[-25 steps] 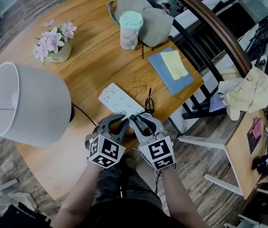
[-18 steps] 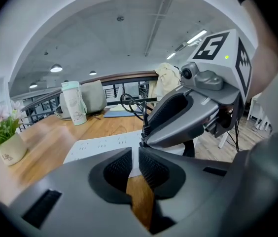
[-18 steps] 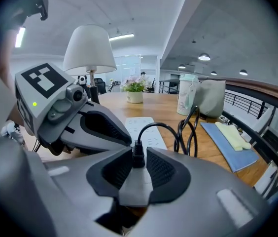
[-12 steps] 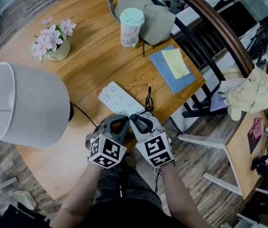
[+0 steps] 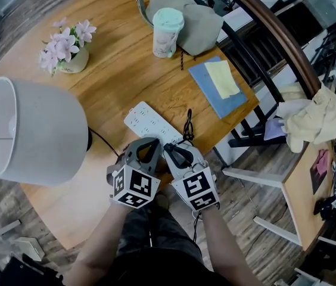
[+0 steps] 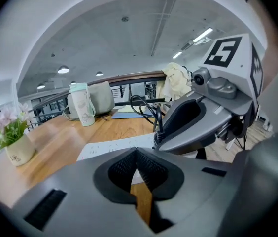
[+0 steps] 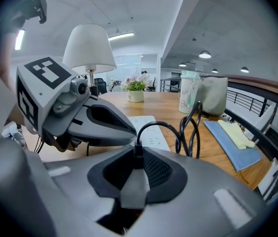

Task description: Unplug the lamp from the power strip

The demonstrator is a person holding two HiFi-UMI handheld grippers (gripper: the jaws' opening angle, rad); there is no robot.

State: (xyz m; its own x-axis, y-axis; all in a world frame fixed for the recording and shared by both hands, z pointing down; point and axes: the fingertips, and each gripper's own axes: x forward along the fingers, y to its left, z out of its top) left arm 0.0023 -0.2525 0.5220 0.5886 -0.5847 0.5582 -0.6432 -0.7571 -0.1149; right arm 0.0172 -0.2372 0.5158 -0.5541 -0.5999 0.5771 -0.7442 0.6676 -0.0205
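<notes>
Big lamp (image 5: 31, 130) off left of the left hand-held gripper (image 5: 149, 148), jaws pressed together, nothing in them. White power strip (image 5: 147, 121) just ahead of both. Right hand-held gripper (image 5: 173, 152) clamped on the little black plug (image 7: 137, 150).

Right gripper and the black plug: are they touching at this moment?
Touching. The right gripper view shows the right gripper with its jaws closed on the black plug, whose cord loops up from between the pads.

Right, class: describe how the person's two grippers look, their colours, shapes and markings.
The left gripper and right gripper are matching grey moulded shells with black ribbed linings on the jaws. Each carries a white cube with black square markers.
</notes>
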